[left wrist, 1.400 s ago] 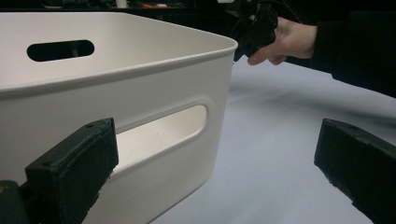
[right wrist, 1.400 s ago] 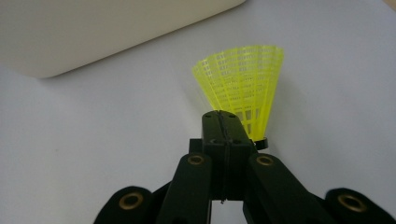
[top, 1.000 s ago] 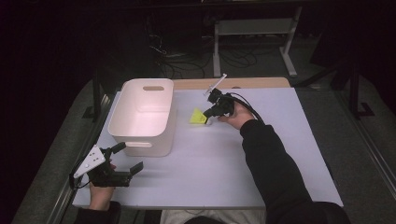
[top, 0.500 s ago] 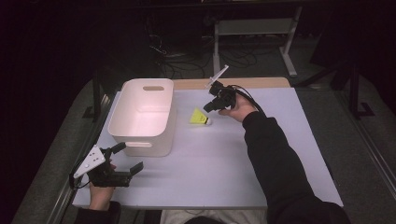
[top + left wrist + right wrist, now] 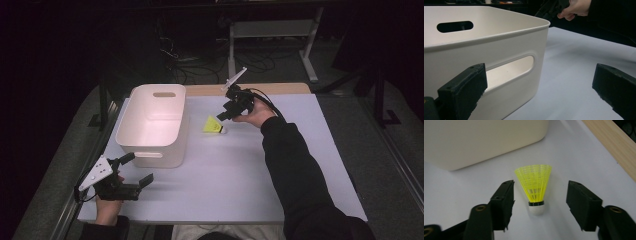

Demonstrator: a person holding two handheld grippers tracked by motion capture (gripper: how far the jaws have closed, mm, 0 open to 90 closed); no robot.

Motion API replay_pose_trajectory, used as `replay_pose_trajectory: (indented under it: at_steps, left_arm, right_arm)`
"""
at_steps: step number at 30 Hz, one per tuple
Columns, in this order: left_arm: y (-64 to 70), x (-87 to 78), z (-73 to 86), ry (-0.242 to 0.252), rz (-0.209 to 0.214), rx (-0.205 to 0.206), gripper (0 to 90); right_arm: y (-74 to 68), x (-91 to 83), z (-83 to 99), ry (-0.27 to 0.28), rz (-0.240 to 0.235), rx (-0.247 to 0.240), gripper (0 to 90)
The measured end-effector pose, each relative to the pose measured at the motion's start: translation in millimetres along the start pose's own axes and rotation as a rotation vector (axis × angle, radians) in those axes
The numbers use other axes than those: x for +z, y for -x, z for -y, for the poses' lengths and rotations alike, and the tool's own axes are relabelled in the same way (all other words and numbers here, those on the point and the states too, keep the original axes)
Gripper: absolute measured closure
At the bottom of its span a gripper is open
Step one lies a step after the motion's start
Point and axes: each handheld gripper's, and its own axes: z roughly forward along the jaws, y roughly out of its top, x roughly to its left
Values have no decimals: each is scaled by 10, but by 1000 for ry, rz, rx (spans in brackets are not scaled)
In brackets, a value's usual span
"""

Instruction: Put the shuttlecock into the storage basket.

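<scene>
A yellow shuttlecock (image 5: 213, 125) (image 5: 535, 187) with a white cork tip lies on the white table (image 5: 280, 165), just right of the white plastic bin (image 5: 152, 122). My right gripper (image 5: 223, 114) (image 5: 540, 202) hovers over it, open, with a jaw on either side of the cork and not touching it. Near the table's front left corner, my left gripper (image 5: 134, 170) (image 5: 539, 90) stands open with nothing in it, pointing at the bin's near wall (image 5: 506, 62) with its handle slot.
A wooden strip (image 5: 250, 89) (image 5: 614, 145) runs along the table's far edge. Metal stand legs and cables (image 5: 270, 35) lie on the dark floor beyond. The person's dark sleeve (image 5: 295, 170) crosses the right half of the table.
The right gripper has drawn back a little from the shuttlecock, toward the right and upward. The left gripper has stayed put.
</scene>
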Motion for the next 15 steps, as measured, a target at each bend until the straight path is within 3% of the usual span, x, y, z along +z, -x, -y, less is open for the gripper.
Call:
replay_pose_trajectory:
  at_steps: [6, 9, 15]
  left_arm:
    - [-1, -1, 1, -2, -2, 2, 0]
    - [-2, 0, 1, -4, -1, 3, 0]
    - [-1, -2, 0, -3, -1, 0, 0]
  right_arm:
    - [41, 46, 33, -22, 21, 5, 130]
    - [76, 80, 54, -15, 1, 19, 130]
    - [114, 218, 99, -56, -28, 19, 86]
